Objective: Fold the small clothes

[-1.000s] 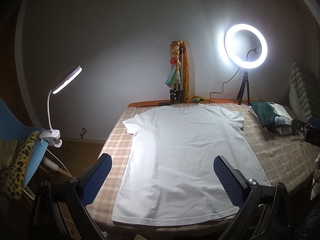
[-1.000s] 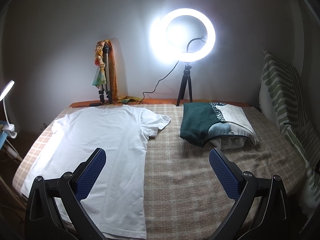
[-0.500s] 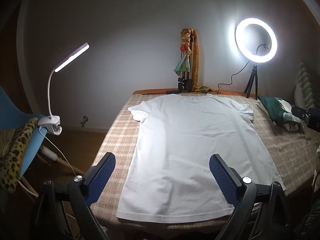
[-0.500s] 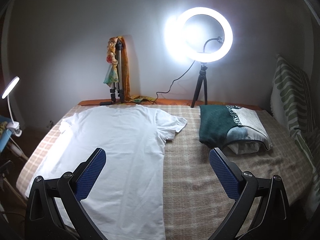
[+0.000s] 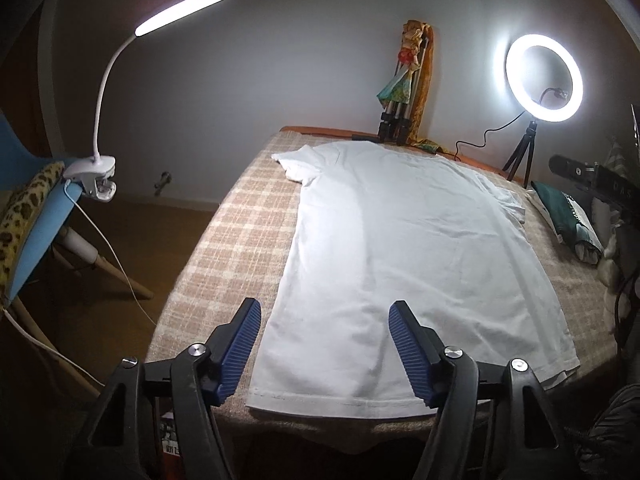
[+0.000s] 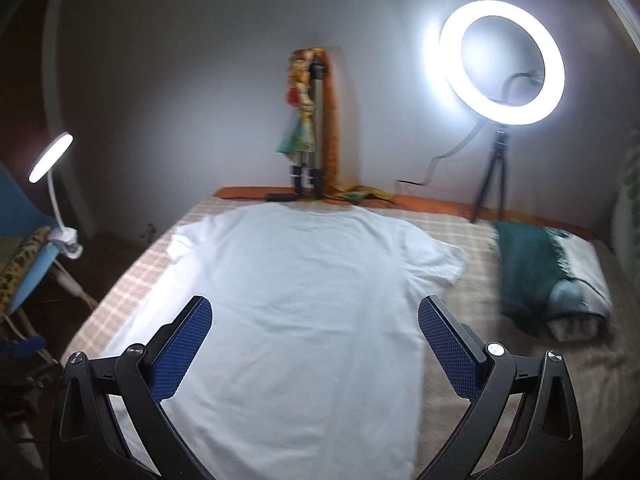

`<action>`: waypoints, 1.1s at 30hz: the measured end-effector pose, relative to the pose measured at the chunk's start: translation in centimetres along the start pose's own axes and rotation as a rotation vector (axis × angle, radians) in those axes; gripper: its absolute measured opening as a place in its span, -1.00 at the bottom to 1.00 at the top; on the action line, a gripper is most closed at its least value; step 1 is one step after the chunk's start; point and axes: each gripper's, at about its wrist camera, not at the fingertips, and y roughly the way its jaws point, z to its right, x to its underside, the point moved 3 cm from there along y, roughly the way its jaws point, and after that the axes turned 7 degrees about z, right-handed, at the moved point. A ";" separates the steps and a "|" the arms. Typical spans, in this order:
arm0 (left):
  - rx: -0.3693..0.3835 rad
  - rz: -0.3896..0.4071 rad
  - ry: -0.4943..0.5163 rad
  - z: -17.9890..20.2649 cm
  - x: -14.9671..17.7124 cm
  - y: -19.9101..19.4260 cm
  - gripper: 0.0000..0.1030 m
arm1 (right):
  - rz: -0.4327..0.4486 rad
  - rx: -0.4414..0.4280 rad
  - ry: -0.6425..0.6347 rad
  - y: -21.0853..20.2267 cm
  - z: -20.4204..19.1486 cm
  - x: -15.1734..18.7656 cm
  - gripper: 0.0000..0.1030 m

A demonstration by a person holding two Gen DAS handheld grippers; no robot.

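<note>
Flat on the checked cover (image 5: 240,240), a white T-shirt (image 5: 400,248) lay spread out, plain and nearly smooth, hem at the near edge and collar toward the far wall. Left gripper (image 5: 325,312) hovered over the hem's left corner, jaws spread and empty. Right gripper (image 6: 315,312) hung over the shirt's lower half, jaws likewise spread.

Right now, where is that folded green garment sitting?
The folded green garment lies on the checked bedcover at the right of the right wrist view, beside the white T-shirt and just in front of the ring light.
</note>
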 end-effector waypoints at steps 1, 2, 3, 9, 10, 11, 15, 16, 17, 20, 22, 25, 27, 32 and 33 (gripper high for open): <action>0.002 -0.011 -0.009 -0.4 0.2 0.3 0.21 | 0.001 -0.036 0.006 0.9 -0.5 -0.5 0.99; 0.000 -0.020 -0.014 -0.7 0.4 0.5 0.17 | -0.005 -0.062 0.012 1.8 -1.0 -1.0 0.99; -0.005 -0.026 -0.016 -1.1 0.7 0.8 0.16 | -0.018 -0.082 0.017 2.6 -1.5 -1.5 0.99; 0.006 -0.089 -0.065 -3.1 2.1 2.2 -0.07 | -0.144 -0.209 0.001 9.1 -6.4 -4.3 0.99; 0.008 -0.099 -0.072 -3.3 2.4 2.4 -0.08 | -0.151 -0.221 -0.010 10.1 -7.5 -4.6 0.99; 0.009 -0.107 -0.076 -3.6 2.6 2.5 -0.08 | -0.163 -0.231 -0.021 11.2 -8.3 -4.8 0.99; 0.010 -0.143 -0.101 -4.5 3.3 3.3 -0.08 | -0.218 -0.290 -0.022 15.3 -11.6 -5.1 0.99; 0.012 -0.156 -0.108 -4.7 3.6 3.6 -0.08 | -0.230 -0.298 -0.030 16.1 -12.2 -5.1 0.99; 0.013 -0.170 -0.114 -4.9 3.9 3.9 -0.08 | -0.241 -0.302 -0.045 17.1 -13.1 -4.9 0.98; 0.016 -0.213 -0.126 -5.2 4.9 4.8 -0.17 | -0.278 -0.326 -0.075 20.0 -15.5 -4.4 0.87; 0.027 -0.235 -0.135 -5.3 5.3 5.3 -0.18 | -0.314 -0.335 -0.067 21.9 -16.2 -4.0 0.73; 0.038 -0.250 -0.140 -5.2 5.6 5.7 -0.20 | -0.367 -0.342 -0.036 24.8 -17.4 -3.4 0.64; 0.037 -0.245 -0.135 -5.1 5.7 5.8 -0.20 | -0.390 -0.350 -0.026 26.6 -18.5 -3.1 0.60; 0.067 -0.242 -0.163 -5.3 5.5 6.0 -0.31 | -0.430 -0.353 -0.083 30.0 -21.7 -2.1 0.58; 0.073 -0.245 -0.170 -5.3 5.5 6.0 -0.35 | -0.440 -0.351 -0.083 30.6 -22.1 -1.9 0.58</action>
